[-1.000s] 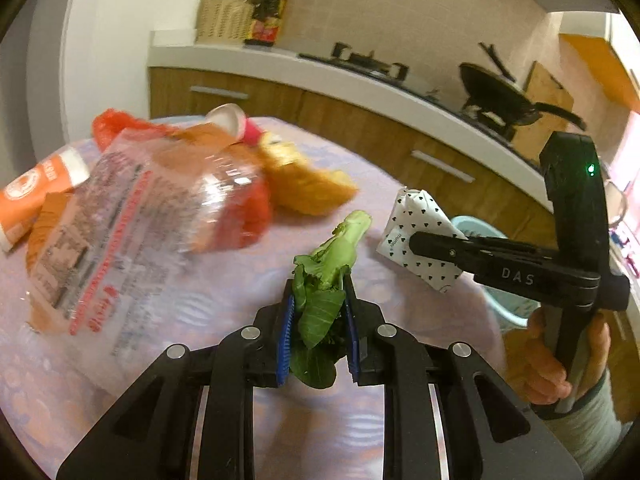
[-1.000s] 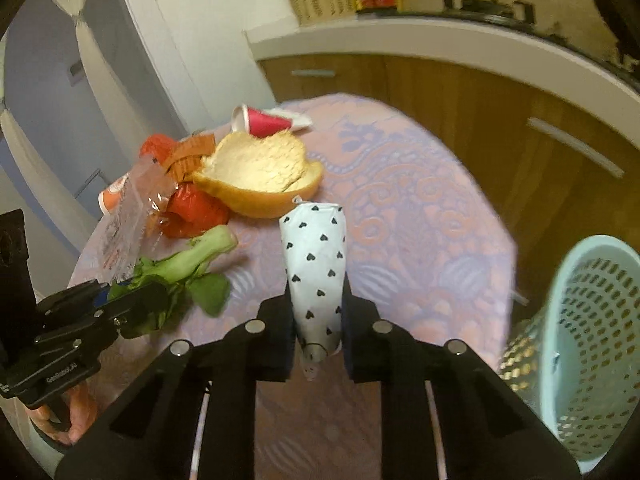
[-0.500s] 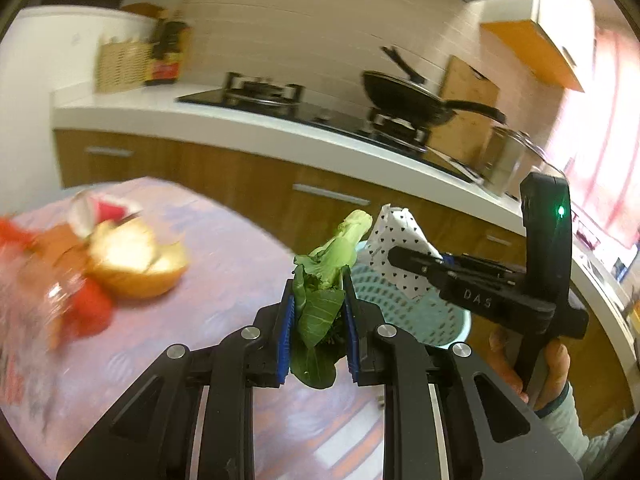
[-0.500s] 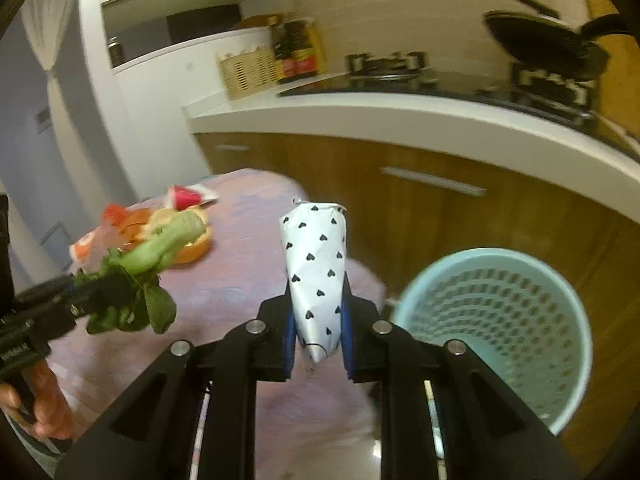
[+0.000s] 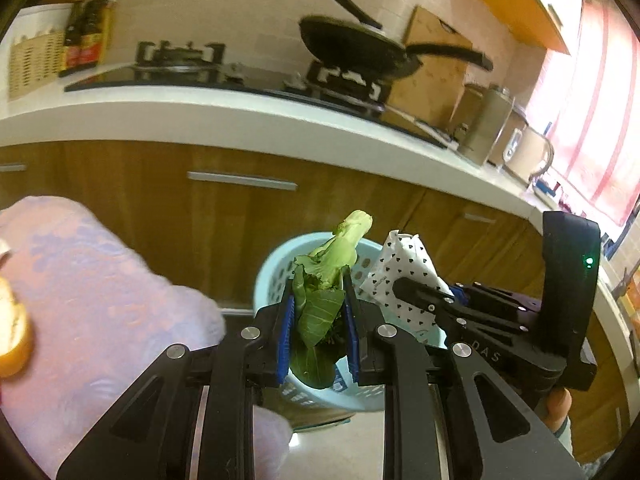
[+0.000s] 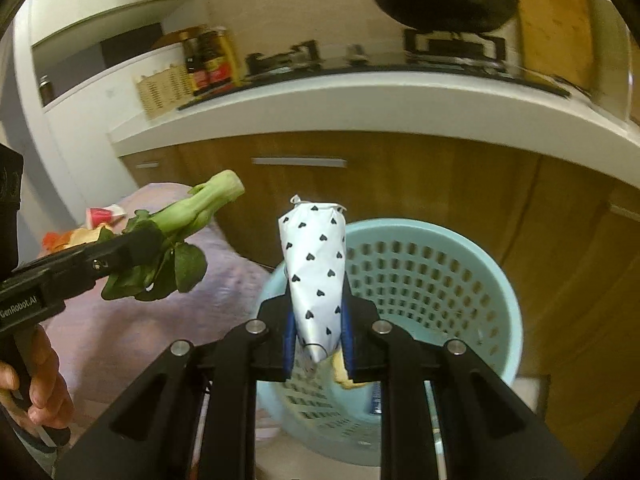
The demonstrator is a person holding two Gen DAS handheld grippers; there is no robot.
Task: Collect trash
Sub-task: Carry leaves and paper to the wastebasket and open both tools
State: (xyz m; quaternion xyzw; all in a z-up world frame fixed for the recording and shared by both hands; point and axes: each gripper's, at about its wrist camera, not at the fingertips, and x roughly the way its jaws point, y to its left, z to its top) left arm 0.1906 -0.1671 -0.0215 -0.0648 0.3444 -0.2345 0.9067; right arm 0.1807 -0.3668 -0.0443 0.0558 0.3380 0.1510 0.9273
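Note:
My left gripper (image 5: 317, 308) is shut on a green leafy vegetable stalk (image 5: 326, 276), held in the air over a light blue perforated basket (image 5: 276, 268). The vegetable also shows in the right wrist view (image 6: 188, 216). My right gripper (image 6: 316, 320) is shut on a white paper cone with black hearts (image 6: 316, 264), held above the basket (image 6: 440, 280). The cone also shows in the left wrist view (image 5: 404, 280), right of the vegetable. Some scraps lie in the basket's bottom.
A table with a pink patterned cloth (image 5: 88, 300) stands to the left, with a bread piece (image 5: 12, 340) and more trash (image 6: 96, 224) on it. Wooden cabinets (image 5: 240, 208) under a white counter (image 5: 200, 116) with a stove and pan stand behind the basket.
Both grippers have swung right, away from the table, with the vegetable and the cone still held. The basket is now right under them.

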